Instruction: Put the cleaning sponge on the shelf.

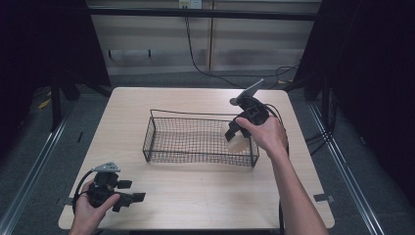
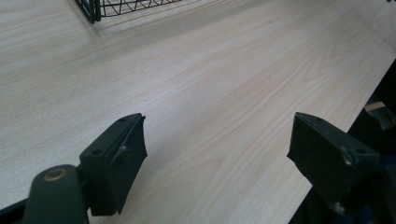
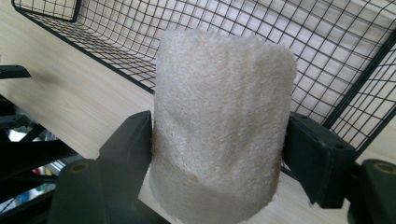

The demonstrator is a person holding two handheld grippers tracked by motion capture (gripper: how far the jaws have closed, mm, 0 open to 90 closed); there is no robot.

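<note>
Gripping a pale loofah cylinder (image 3: 219,126) between both jaws, the right gripper (image 1: 238,131) hangs over the right end of the black wire basket (image 1: 161,134), with the mesh floor just beyond and below its tips. Well apart from it, at the table's (image 1: 205,196) near left corner, the left gripper (image 1: 131,198) rests low with its jaws spread wide over bare wood, nothing between them.

A pale wood-grain surface (image 1: 195,191) carries a black wire basket (image 1: 195,139) just past its centre, toward one o'clock; the basket appears to rest flat.
</note>
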